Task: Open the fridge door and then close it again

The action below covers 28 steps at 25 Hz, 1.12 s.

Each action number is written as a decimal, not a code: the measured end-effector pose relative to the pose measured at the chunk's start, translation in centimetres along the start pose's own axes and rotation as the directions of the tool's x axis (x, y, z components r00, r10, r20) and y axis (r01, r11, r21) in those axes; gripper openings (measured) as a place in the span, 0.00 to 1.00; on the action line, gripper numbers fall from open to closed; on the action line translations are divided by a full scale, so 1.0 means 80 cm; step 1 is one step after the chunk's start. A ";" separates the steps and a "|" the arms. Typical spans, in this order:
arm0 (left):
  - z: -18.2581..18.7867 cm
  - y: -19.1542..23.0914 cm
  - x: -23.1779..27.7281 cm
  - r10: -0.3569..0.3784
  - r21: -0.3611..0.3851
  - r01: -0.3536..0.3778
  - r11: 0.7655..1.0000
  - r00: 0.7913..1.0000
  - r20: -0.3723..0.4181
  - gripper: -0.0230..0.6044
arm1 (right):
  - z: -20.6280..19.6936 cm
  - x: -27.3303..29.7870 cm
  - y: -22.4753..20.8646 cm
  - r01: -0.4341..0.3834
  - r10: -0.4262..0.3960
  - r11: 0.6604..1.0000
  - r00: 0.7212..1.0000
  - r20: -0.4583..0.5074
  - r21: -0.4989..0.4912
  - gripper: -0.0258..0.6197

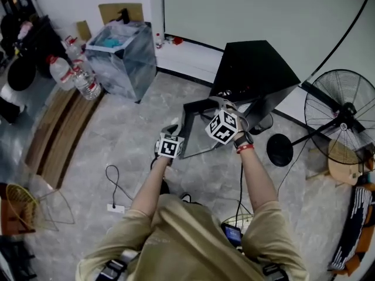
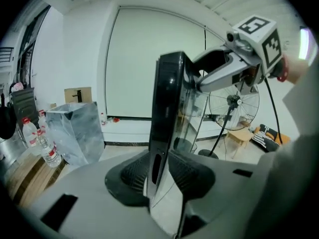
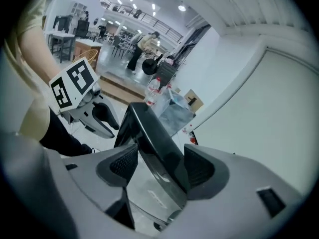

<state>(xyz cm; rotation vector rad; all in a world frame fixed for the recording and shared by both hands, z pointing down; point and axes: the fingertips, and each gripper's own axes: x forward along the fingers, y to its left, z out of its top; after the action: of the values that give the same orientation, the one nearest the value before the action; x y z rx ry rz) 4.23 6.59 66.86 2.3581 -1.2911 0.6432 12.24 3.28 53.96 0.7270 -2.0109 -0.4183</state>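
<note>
A small black fridge (image 1: pixel 258 69) stands on the floor with its glass door (image 1: pixel 196 130) swung out toward me. My left gripper (image 1: pixel 174 129) is shut on the door's free edge (image 2: pixel 167 98); both pads (image 2: pixel 132 173) press on the black frame in the left gripper view. My right gripper (image 1: pixel 221 102) sits over the door's upper edge (image 3: pixel 154 138). Its jaws stand wide, with the frame between the pads (image 3: pixel 199 166) but not squeezed. Each gripper shows in the other's view: the right gripper (image 2: pixel 194 73) at the door's top, the left gripper (image 3: pixel 110 123) beside the door.
A clear plastic bin (image 1: pixel 120 57) and water bottles (image 1: pixel 73 75) stand at the back left. A floor fan (image 1: pixel 343 119) and its round base (image 1: pixel 283 149) are to the right of the fridge. A power strip with cable (image 1: pixel 115 206) and a wire basket (image 1: pixel 20 201) lie at the left.
</note>
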 end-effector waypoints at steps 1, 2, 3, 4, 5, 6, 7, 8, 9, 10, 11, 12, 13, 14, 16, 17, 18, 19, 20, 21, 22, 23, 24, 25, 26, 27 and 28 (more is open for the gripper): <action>0.007 0.005 -0.013 0.005 0.004 -0.005 1.000 1.000 0.019 0.23 | 0.005 -0.008 -0.002 0.008 -0.009 0.999 0.999 0.031 0.049 0.51; 0.015 0.010 -0.026 0.011 0.008 -0.012 1.000 0.999 0.040 0.23 | 0.010 -0.017 -0.004 0.015 -0.022 0.995 0.998 0.065 0.101 0.51; 0.025 0.015 -0.038 0.019 0.013 -0.020 1.000 0.998 0.064 0.23 | 0.014 -0.025 -0.007 0.023 -0.038 0.988 0.994 0.098 0.155 0.51; 0.036 0.020 -0.050 0.027 0.016 -0.029 0.999 0.995 0.092 0.23 | 0.017 -0.033 -0.009 0.029 -0.058 0.976 0.990 0.131 0.215 0.51; 0.048 0.025 -0.061 0.035 0.019 -0.037 0.999 0.992 0.123 0.23 | 0.021 -0.040 -0.012 0.032 -0.080 0.960 0.983 0.164 0.280 0.51; 0.059 0.030 -0.073 0.040 0.021 -0.044 0.999 0.987 0.155 0.23 | 0.025 -0.048 -0.014 0.030 -0.104 0.938 0.975 0.198 0.346 0.50; 0.071 0.033 -0.085 0.045 0.020 -0.049 0.999 0.982 0.184 0.23 | 0.029 -0.056 -0.016 0.026 -0.130 0.913 0.964 0.230 0.406 0.49; 0.083 0.034 -0.097 0.048 0.018 -0.053 0.998 0.976 0.214 0.23 | 0.034 -0.064 -0.018 0.021 -0.157 0.888 0.953 0.260 0.459 0.48; 0.096 0.035 -0.108 0.049 0.015 -0.055 0.998 0.969 0.244 0.23 | 0.039 -0.071 -0.020 0.018 -0.187 0.863 0.940 0.286 0.506 0.46; 0.108 0.035 -0.118 0.049 0.012 -0.055 0.998 0.961 0.272 0.23 | 0.043 -0.078 -0.021 0.017 -0.219 0.836 0.927 0.305 0.548 0.42; 0.118 0.035 -0.127 0.050 0.007 -0.054 0.998 0.954 0.297 0.23 | 0.046 -0.084 -0.021 0.019 -0.252 0.809 0.914 0.318 0.588 0.41; 0.127 0.034 -0.136 0.050 0.003 -0.054 0.999 0.946 0.320 0.23 | 0.050 -0.090 -0.021 0.023 -0.285 0.783 0.902 0.325 0.622 0.40; 0.135 0.031 -0.144 0.051 0.000 -0.054 0.999 0.939 0.340 0.23 | 0.053 -0.095 -0.020 0.030 -0.316 0.759 0.891 0.327 0.650 0.39; 0.142 0.029 -0.152 0.052 -0.001 -0.055 0.998 0.932 0.360 0.23 | 0.056 -0.100 -0.019 0.041 -0.345 0.739 0.881 0.325 0.673 0.37; 0.152 0.023 -0.165 0.053 -0.001 -0.057 0.998 0.918 0.393 0.21 | 0.060 -0.107 -0.016 0.063 -0.392 0.704 0.865 0.314 0.707 0.34; 0.155 0.020 -0.170 0.052 0.000 -0.057 0.998 0.913 0.405 0.20 | 0.060 -0.110 -0.014 0.073 -0.413 0.687 0.858 0.306 0.723 0.33; 0.157 0.016 -0.175 0.048 0.003 -0.054 0.999 0.909 0.414 0.20 | 0.060 -0.112 -0.013 0.084 -0.435 0.669 0.850 0.297 0.739 0.31; 0.158 0.013 -0.178 0.043 0.005 -0.050 0.999 0.906 0.420 0.20 | 0.059 -0.116 -0.012 0.096 -0.459 0.651 0.840 0.289 0.753 0.29; 0.158 0.010 -0.182 0.041 0.006 -0.048 0.999 0.904 0.425 0.20 | 0.057 -0.120 -0.012 0.108 -0.481 0.636 0.830 0.283 0.764 0.25; 0.159 0.008 -0.185 0.041 0.006 -0.049 0.999 0.902 0.430 0.19 | 0.056 -0.123 -0.012 0.118 -0.500 0.625 0.819 0.280 0.771 0.24; 0.161 0.008 -0.189 0.046 0.003 -0.053 0.999 0.899 0.435 0.18 | 0.056 -0.127 -0.012 0.126 -0.516 0.617 0.810 0.279 0.777 0.24; 0.162 0.008 -0.192 0.052 -0.001 -0.058 0.998 0.896 0.442 0.17 | 0.055 -0.130 -0.011 0.131 -0.529 0.608 0.802 0.277 0.783 0.22; 0.163 0.010 -0.196 0.058 -0.006 -0.062 0.998 0.892 0.449 0.16 | 0.054 -0.132 -0.010 0.133 -0.539 0.598 0.796 0.274 0.791 0.21; 0.163 0.012 -0.199 0.063 -0.011 -0.065 0.998 0.888 0.456 0.15 | 0.054 -0.133 -0.009 0.133 -0.547 0.587 0.792 0.270 0.798 0.18; 0.163 0.014 -0.201 0.067 -0.014 -0.068 0.998 0.885 0.461 0.14 | 0.054 -0.133 -0.006 0.132 -0.551 0.580 0.791 0.267 0.804 0.17; 0.162 0.014 -0.202 0.070 -0.015 -0.071 0.997 0.883 0.465 0.13 | 0.054 -0.132 -0.004 0.129 -0.550 0.576 0.791 0.267 0.807 0.15; 0.162 0.015 -0.203 0.072 -0.015 -0.074 0.997 0.881 0.468 0.13 | 0.056 -0.131 -0.001 0.125 -0.548 0.576 0.793 0.268 0.808 0.14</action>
<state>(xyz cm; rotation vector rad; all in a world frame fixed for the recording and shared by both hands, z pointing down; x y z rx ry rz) -1.76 10.31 47.26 2.5738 -1.5767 0.0825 12.61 9.95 44.75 1.7350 -2.5466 0.0883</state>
